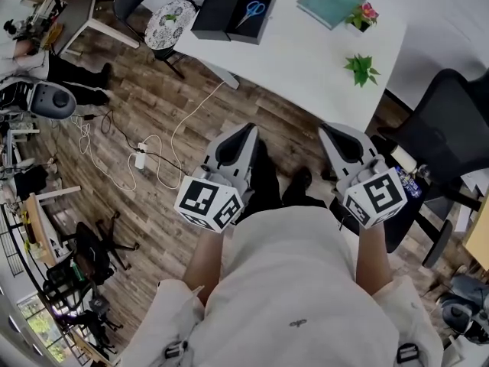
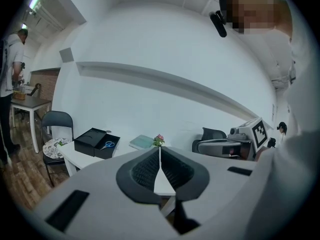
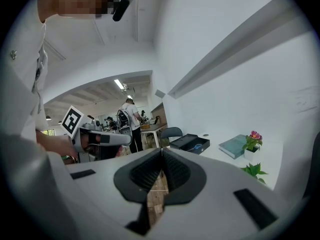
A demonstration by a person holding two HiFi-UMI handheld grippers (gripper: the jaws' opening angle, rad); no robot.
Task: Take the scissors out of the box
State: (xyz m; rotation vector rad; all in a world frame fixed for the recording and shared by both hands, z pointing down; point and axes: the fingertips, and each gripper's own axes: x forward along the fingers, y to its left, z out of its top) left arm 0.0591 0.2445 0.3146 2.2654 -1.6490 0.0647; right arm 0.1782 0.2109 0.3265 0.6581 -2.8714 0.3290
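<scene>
Blue-handled scissors (image 1: 250,11) in the open black box (image 1: 265,21) at the left end of the white desk (image 1: 306,63) — handles away, blades slanting back toward the near edge. Well ahead of the left gripper (image 1: 249,128), likely the nearer; right gripper (image 1: 328,130) further off (both pinched closed, empty). Wood floor (image 1: 153,98) between.

The tabletop (image 1: 306,60), upper middle of the head view, is smooth matt white. On it the box (image 1: 216,10) looks matt black (card or plastic, hard to tell), and the scissors (image 1: 252,9) have glossy blue plastic handles. The floor (image 1: 145,105) is brown, grainy wood-look plank. The left gripper (image 1: 246,128) and right gripper (image 1: 326,128) have smooth matt grey plastic shells; their pads (image 2: 144,171) are black and finely ribbed. The shirt (image 1: 298,281) is white cloth.
</scene>
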